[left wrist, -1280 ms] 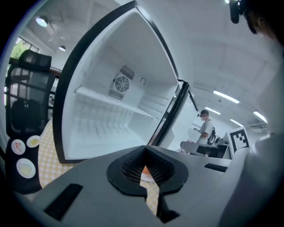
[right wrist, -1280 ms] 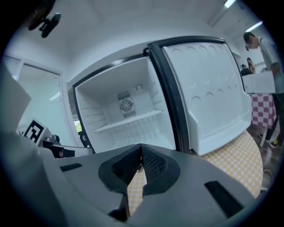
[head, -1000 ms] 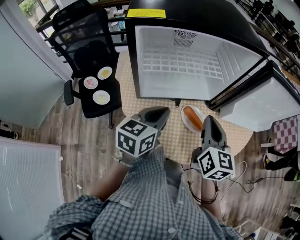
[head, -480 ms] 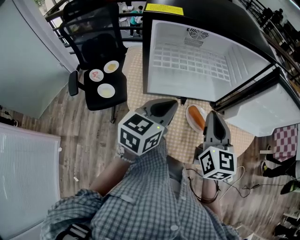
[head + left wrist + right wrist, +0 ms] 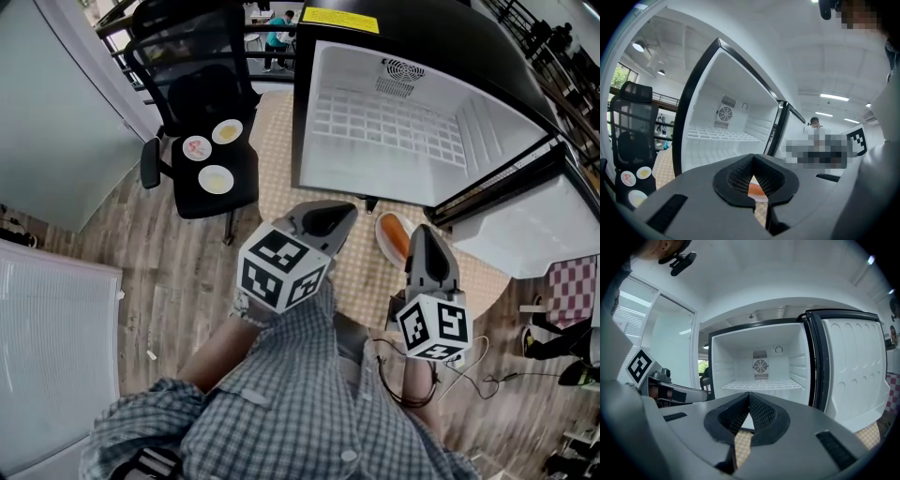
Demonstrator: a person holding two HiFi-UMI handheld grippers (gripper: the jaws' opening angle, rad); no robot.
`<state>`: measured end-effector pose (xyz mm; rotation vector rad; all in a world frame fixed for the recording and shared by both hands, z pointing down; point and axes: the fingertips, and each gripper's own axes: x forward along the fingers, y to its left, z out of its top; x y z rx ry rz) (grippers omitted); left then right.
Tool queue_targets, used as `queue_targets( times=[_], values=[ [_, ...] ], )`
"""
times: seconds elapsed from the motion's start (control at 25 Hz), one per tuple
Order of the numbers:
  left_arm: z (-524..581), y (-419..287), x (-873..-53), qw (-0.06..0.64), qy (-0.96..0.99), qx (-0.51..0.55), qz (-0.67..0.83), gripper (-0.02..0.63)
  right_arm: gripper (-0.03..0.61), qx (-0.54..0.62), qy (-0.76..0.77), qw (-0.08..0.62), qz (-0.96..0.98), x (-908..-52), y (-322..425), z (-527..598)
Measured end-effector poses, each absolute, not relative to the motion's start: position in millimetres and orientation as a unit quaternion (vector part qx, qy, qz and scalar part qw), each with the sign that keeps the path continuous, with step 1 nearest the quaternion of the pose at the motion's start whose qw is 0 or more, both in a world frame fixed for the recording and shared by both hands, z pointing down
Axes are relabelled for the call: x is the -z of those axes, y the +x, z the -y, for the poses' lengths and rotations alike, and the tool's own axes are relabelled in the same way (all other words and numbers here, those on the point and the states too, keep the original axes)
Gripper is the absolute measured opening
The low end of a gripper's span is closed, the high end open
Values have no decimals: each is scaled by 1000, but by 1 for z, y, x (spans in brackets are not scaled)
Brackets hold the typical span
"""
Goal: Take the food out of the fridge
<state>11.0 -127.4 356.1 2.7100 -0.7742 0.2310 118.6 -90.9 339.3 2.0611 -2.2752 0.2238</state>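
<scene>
- Food (image 5: 393,240): one long orange piece on a white plate (image 5: 381,228). It lies on the woven mat (image 5: 272,169) on the floor, just before the open fridge (image 5: 394,178) and not inside it. The fridge shelf looks bare to me.
- Its long axis runs away from me, a little slanted.
- It lies between my two grippers. The right gripper (image 5: 421,236) is nearer, its tip just beside the plate; the left gripper (image 5: 330,217) is further off.
- Both grippers have their jaws pressed together and hold nothing.
- Further left, a chair (image 5: 202,94) carries three small plates (image 5: 217,178).
- I judge the right side should take it.
</scene>
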Motion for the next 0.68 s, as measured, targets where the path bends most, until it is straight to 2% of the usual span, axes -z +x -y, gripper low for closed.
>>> queue_targets(
  times=[0.68],
  values=[
    [129,9,-361,174,944,-75,271,5,9,-93,651,41,753,-352,113,88]
  ],
)
